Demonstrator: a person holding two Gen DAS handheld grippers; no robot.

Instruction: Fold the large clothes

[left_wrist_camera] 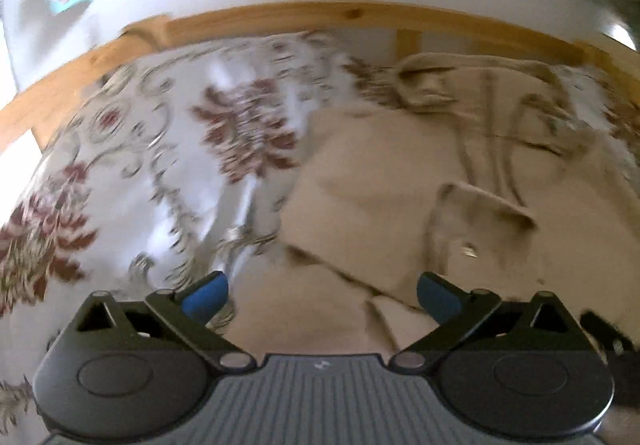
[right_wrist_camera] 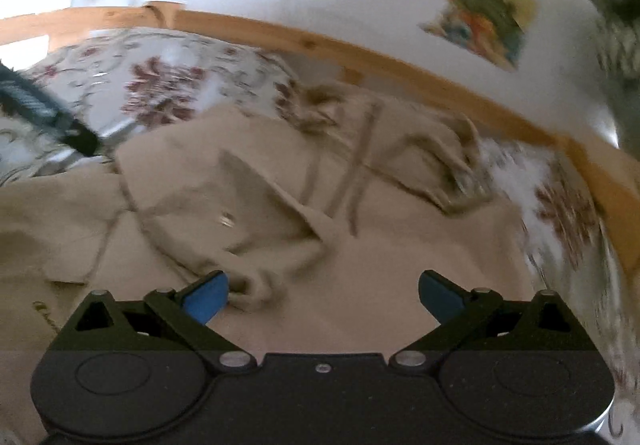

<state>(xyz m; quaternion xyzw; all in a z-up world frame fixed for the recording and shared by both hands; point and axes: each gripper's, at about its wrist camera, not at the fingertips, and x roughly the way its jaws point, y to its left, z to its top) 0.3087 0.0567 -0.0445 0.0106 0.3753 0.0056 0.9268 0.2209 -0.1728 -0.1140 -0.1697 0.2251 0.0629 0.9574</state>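
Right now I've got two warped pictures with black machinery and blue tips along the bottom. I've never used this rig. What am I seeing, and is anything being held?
Each picture comes from a fisheye camera mounted on a hand-held gripper, looking forward along its two fingers. The black parts with blue pads are the gripper itself.

One view shows the left gripper, the other the right gripper. Both stand wide open, with nothing pinched between the pads.

Ahead lies a beige garment, rumpled and partly folded, with drawstrings, on a floral bedspread. A wooden bed frame runs behind it, below a wall with pictures. The images are motion-blurred, so finer details are unclear.
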